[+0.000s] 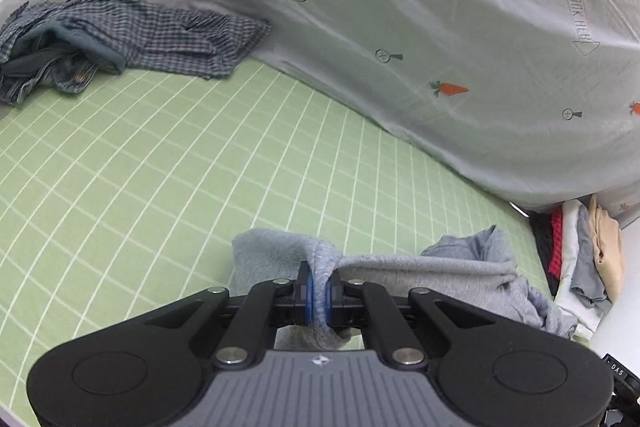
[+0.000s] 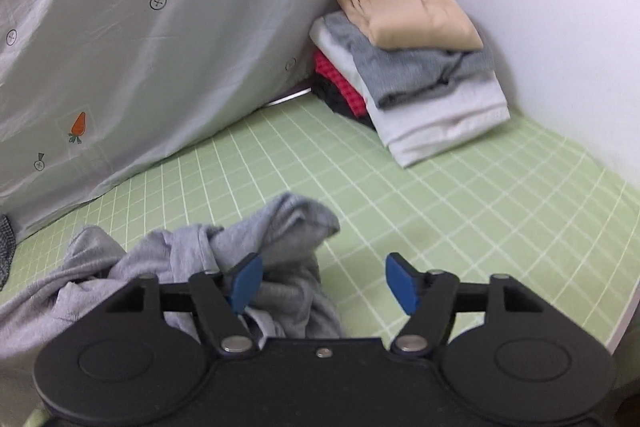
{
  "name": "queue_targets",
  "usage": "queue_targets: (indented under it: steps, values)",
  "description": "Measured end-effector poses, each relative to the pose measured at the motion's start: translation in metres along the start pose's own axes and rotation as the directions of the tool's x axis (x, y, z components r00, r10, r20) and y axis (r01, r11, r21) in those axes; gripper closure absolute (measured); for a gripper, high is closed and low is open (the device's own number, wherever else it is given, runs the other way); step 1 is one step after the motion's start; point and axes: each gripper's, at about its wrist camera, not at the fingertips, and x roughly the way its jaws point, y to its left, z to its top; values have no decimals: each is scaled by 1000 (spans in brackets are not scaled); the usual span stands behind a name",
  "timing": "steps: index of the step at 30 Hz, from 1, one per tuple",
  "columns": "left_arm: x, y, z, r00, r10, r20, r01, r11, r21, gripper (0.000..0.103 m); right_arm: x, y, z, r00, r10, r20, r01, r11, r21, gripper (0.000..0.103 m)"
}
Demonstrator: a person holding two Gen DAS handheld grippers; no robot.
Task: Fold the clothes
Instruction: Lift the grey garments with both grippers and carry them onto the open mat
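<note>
Pinching a fold of the grey garment (image 1: 320,263), the left gripper (image 1: 319,289) is clamped; the right gripper (image 2: 324,283) is held spread wide beside the cloth, over the green grid mat (image 2: 480,195).

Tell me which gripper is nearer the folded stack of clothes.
Right, probably. The right gripper hangs open with the folded stack ahead across the green mat. The left gripper, shut on the grey garment, sees it off to its right.
</note>
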Motion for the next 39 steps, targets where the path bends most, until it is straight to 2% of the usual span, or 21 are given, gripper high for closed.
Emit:
queue_targets:
  steps: [1,5,11,15,17,19,23,24,26,30,35,39]
  values:
    - [0,3,-4,1000,5,-9,-5,1000,-7,97,0,-2,-6,1000,18,-15,-17,1000,21,22]
    - [-2,9,-13,1000,7,-22,-7,1000,-17,97,4,7,-16,997,60,-40,-59,998,21,20]
    - [-10,14,-9,999,42,16,-41,999,-21,97,16,28,-14,992,114,-56,-113,993,17,18]
    - [-6,21,-7,993,114,23,-113,993,-24,96,22,44,-11,993,101,-53,-102,994,-27,16]
    - [-2,27,-4,989,148,-2,-148,988,-37,96,21,51,-8,995,90,-31,-92,994,-62,16]
    - [2,25,-1,986,169,-12,-169,985,-28,87,21,60,-3,996,90,-8,-90,990,-107,13]
    - [13,6,9,984,176,-1,-176,984,11,62,29,81,7,994,112,5,-110,979,-169,11]
    - [16,-2,11,985,171,8,-171,985,26,53,33,86,9,993,120,4,-117,976,-183,10]
    - [25,-20,17,989,144,22,-145,987,63,40,42,97,13,991,135,-6,-133,969,-209,10]
    - [50,-56,28,998,64,18,-66,987,148,30,67,114,22,987,156,-38,-161,958,-237,9]
    - [93,-91,48,1000,-6,-31,12,980,200,28,103,121,38,984,162,-80,-176,956,-233,9]
    - [127,-116,55,983,-127,-129,149,973,175,28,126,117,36,973,173,-154,-202,958,-203,9]
